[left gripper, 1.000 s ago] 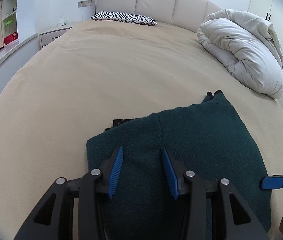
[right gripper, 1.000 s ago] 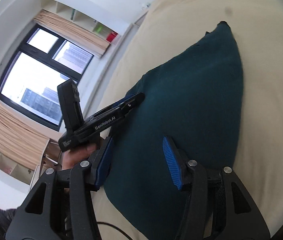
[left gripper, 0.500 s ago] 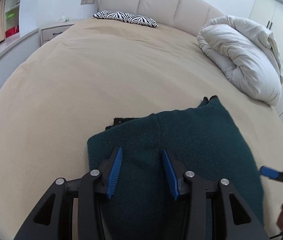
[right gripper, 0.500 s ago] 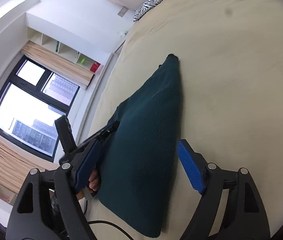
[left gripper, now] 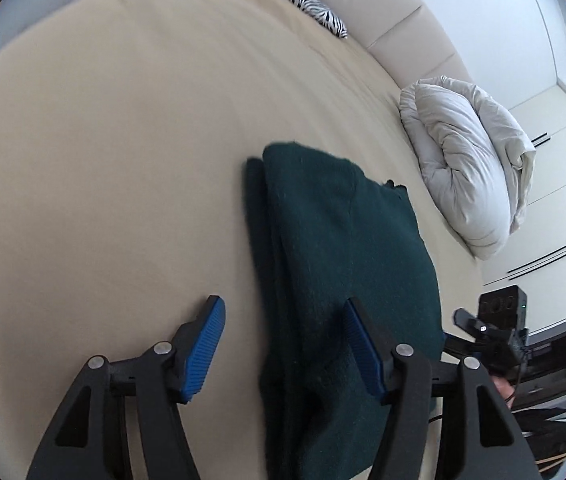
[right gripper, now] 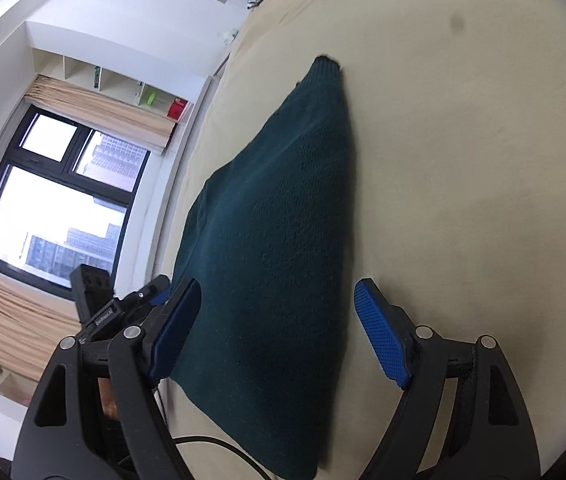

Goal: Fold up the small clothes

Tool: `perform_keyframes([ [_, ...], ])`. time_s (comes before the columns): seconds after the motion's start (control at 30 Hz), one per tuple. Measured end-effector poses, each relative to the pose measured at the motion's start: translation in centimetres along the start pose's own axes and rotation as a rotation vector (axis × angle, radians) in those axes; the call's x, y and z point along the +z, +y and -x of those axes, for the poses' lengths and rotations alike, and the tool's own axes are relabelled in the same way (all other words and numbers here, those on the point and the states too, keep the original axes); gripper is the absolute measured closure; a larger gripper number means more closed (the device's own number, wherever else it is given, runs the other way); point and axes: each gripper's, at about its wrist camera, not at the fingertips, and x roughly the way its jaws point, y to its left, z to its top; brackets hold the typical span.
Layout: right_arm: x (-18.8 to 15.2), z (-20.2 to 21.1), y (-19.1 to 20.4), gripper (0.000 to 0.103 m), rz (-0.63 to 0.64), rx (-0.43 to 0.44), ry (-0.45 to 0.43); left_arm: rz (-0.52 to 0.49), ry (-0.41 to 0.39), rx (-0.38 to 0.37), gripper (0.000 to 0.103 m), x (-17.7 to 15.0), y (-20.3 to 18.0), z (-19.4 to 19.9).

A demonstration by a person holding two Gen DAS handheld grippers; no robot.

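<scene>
Here, a dark green garment (left gripper: 347, 264) lies folded into a long strip on the beige bed (left gripper: 123, 160), its long axis running away from both claws toward the headboard; the left claw (left gripper: 283, 344) hangs with jaws spread and empty, straddling the strip's left edge, one pad over bare sheet and the other over cloth; the right claw (right gripper: 279, 328) is likewise spread and empty, bracketing the strip's near end, right pad just off its right edge. Neither claw visibly touches the cloth. Both sit at the near end, so neither is clearly nearer; a fold along the length would probably start from here. The left view alone shows the layered left edge, a duvet (left gripper: 467, 168) and a striped pillow (left gripper: 303, 4); the right view alone shows the tapering far tip (right gripper: 327, 64) and a window (right gripper: 55, 200).
</scene>
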Motion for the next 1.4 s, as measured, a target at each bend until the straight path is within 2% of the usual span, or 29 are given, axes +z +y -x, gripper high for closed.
perform_keyframes([
  [0.23,-0.2,-2.6,0.7,0.029,0.027,-0.034,0.061,0.041,0.086,-0.085,0.04,0.8,-0.5,-2.7],
  [0.3,0.1,-2.9,0.3,0.038,0.004,-0.035,0.066,0.048,0.104,-0.097,0.042,1.2,-0.5,-3.3],
  [0.37,0.4,-3.1,0.0,0.042,-0.024,-0.02,0.068,0.065,0.111,-0.095,0.048,1.6,-0.3,-3.6],
  [0.43,0.5,-3.5,-0.1,0.044,-0.034,-0.017,0.074,0.078,0.119,-0.101,0.062,1.6,0.0,-4.0],
  [0.53,0.3,-3.9,0.5,0.051,-0.02,-0.047,0.073,0.072,0.098,-0.095,0.072,0.8,0.0,-3.6],
  [0.63,0.0,-3.4,1.6,0.06,0.004,-0.078,0.056,0.074,0.073,-0.086,0.077,0.1,-0.6,-2.5],
  [0.73,-1.1,-2.0,3.9,0.064,0.062,-0.113,0.036,0.01,0.057,-0.063,0.078,-1.2,-3.0,-0.9],
  [0.9,-5.2,2.4,7.7,0.065,0.148,-0.12,0.013,-0.088,0.023,-0.071,0.078,-5.1,-7.2,2.7],
  [1.13,-13.8,9.7,9.3,0.065,0.149,-0.065,-0.029,-0.172,0.031,-0.095,0.078,-12.2,-10.4,6.4],
  [1.27,-18.7,13.0,8.9,0.065,0.135,-0.047,-0.048,-0.174,0.058,-0.106,0.078,-15.7,-11.2,6.1],
  [1.4,-22.2,14.1,7.0,0.065,0.088,-0.054,-0.041,-0.137,0.113,-0.083,0.077,-17.9,-10.1,3.1],
])
